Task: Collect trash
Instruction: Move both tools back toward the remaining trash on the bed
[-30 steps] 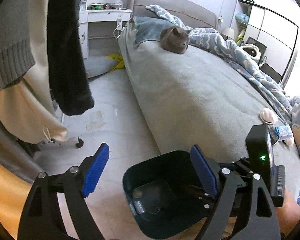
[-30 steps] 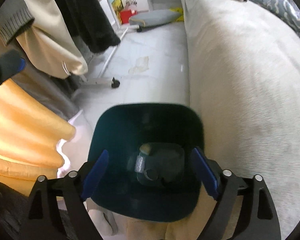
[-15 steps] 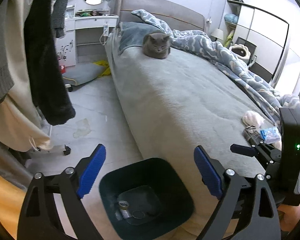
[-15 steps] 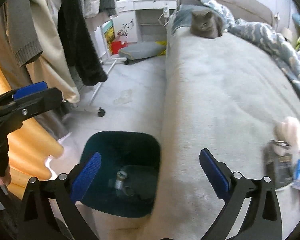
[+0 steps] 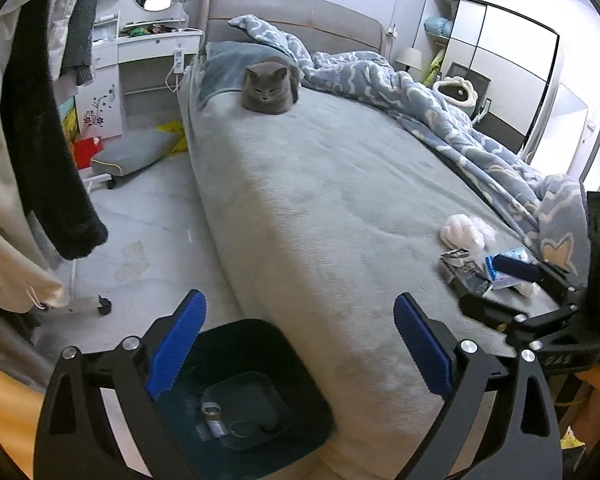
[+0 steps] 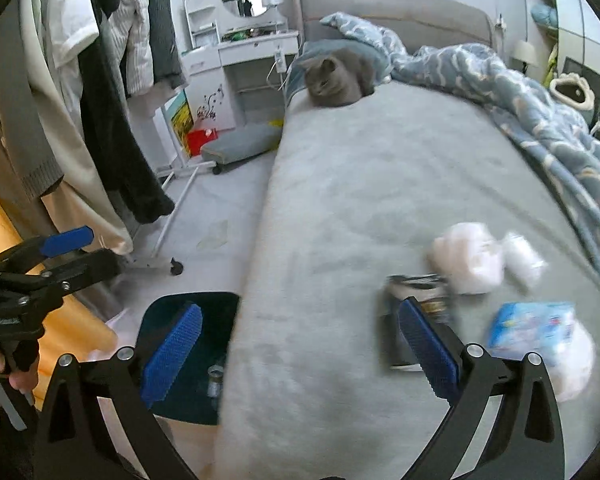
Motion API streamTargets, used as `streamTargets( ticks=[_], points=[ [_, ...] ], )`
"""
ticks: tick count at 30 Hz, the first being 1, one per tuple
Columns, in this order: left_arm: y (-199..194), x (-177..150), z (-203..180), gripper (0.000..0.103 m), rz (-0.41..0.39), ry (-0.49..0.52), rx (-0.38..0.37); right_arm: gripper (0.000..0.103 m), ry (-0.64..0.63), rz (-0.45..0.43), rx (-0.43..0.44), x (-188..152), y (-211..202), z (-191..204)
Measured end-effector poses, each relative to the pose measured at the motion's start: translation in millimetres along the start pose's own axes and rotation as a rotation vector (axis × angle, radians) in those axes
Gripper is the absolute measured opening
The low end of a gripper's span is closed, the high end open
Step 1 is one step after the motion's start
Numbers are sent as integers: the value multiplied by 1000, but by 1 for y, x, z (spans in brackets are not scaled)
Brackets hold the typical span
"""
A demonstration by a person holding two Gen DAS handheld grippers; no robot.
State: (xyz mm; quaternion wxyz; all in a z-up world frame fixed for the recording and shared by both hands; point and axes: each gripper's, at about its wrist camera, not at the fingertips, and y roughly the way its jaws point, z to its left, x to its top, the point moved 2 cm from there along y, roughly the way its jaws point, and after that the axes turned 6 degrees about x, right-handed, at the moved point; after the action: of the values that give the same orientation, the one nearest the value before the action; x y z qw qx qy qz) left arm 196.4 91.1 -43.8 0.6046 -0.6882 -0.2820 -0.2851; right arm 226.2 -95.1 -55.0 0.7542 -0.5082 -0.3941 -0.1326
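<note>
A dark teal bin [image 5: 288,364] stands on the floor against the bed's near corner, with small trash inside; it also shows in the right wrist view [image 6: 180,312]. Trash lies on the grey bed: a dark wrapper [image 6: 416,300], white crumpled tissue [image 6: 468,258], a blue and white packet [image 6: 532,326]. In the left wrist view they lie at the right: the wrapper [image 5: 460,268], the tissue [image 5: 466,232]. My left gripper [image 5: 296,346] is open and empty above the bin. My right gripper [image 6: 300,350] is open and empty over the bed, its right finger next to the dark wrapper.
A grey cat [image 5: 268,88] sits at the bed's head. A blue patterned duvet [image 5: 440,116] is bunched along the right side. Clothes on a wheeled rack [image 6: 100,120] hang at the left. A grey cushion [image 5: 140,152] lies on the floor by a white dresser [image 6: 244,60].
Both grippers rose from the bin and swung right toward the bed. The right gripper now hovers over the bed beside the trash; the bin has dropped to the lower left of both views.
</note>
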Motion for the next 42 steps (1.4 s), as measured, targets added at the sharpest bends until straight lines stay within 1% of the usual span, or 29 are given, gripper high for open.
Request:
streamTargets(
  ticks=[2,6,9,14,18,23,28,31,35,42],
  points=[
    [3,0,-12,96,2,12,-8,100,-20,-21,-4,-1,-12,-11],
    [7,-1,-33,96,-4,24,-29,100,-82,-21,-59,-5,-26,-31],
    [10,1,-48,96,-4,25,-51,100,-95,-16,-69,-11,-34,-45],
    [15,-3,-77,96,6,69,-79,100,-100,-40,-91,-16,-52,-70],
    [23,-6,-98,96,21,92,-104,100,-118,-40,-116,-20,-61,-84],
    [34,-6,-120,96,44,102,-141,100,-143,-28,-122,-24,-64,-100],
    [50,-7,-140,96,78,110,-169,100,-192,13,-132,-30,-59,-109],
    [59,-7,-147,96,96,100,-182,100,-224,32,-124,-32,-57,-113],
    [75,-6,-156,96,138,74,-208,100,-313,62,-134,-35,-53,-113],
    [100,-7,-172,96,188,72,-221,100,-358,92,-129,-36,-46,-123]
  ],
)
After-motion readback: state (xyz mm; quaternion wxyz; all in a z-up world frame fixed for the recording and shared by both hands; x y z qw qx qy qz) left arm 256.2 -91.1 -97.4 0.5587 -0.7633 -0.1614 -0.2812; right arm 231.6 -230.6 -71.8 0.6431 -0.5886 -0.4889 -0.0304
